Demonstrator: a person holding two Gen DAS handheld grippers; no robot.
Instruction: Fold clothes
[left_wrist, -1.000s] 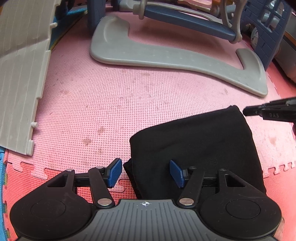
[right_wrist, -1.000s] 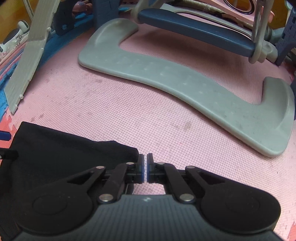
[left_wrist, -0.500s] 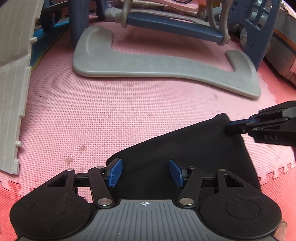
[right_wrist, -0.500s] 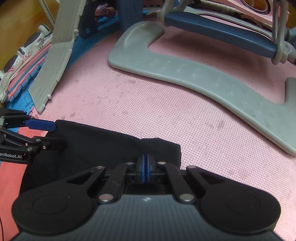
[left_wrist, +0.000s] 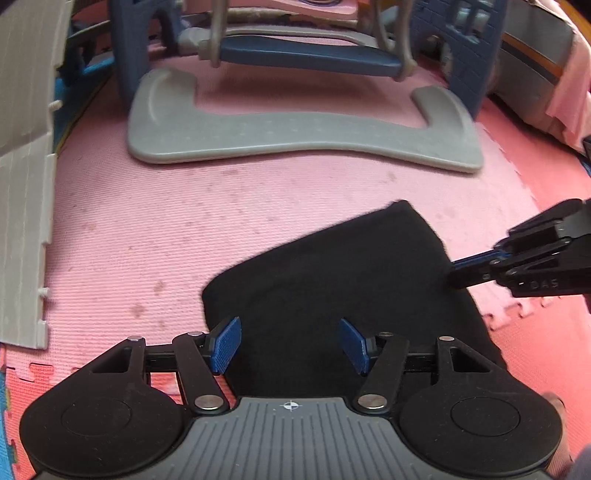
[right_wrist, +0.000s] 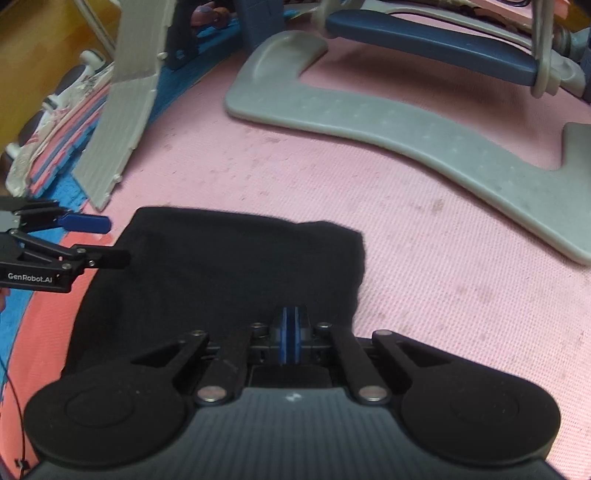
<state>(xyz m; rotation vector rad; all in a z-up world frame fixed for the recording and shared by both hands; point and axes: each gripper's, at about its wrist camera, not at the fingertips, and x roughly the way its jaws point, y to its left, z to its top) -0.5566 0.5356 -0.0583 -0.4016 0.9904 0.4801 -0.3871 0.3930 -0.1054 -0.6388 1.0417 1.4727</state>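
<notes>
Left wrist view: the left gripper (left_wrist: 290, 343) hangs with its blue pads spread apart over the near edge of the cloth (left_wrist: 332, 280). The cloth is a black, matte, soft fabric lying as a compact, roughly four-sided bundle on the pink foam mat (left_wrist: 147, 229), which is ribbed and stained. The cloth's long axis runs from this gripper away and rightward. The right gripper (left_wrist: 458, 271) meets the cloth's right edge; a grip there cannot be confirmed.

Right wrist view: the right gripper (right_wrist: 290, 332) has its pads pressed together at the cloth's (right_wrist: 229, 269) near-right edge; whether fabric is pinched between them is not visible. The left gripper (right_wrist: 110, 240) stands apart at the cloth's left edge. A grey moulded plastic base (right_wrist: 369, 118) lies beyond, well clear.
</notes>
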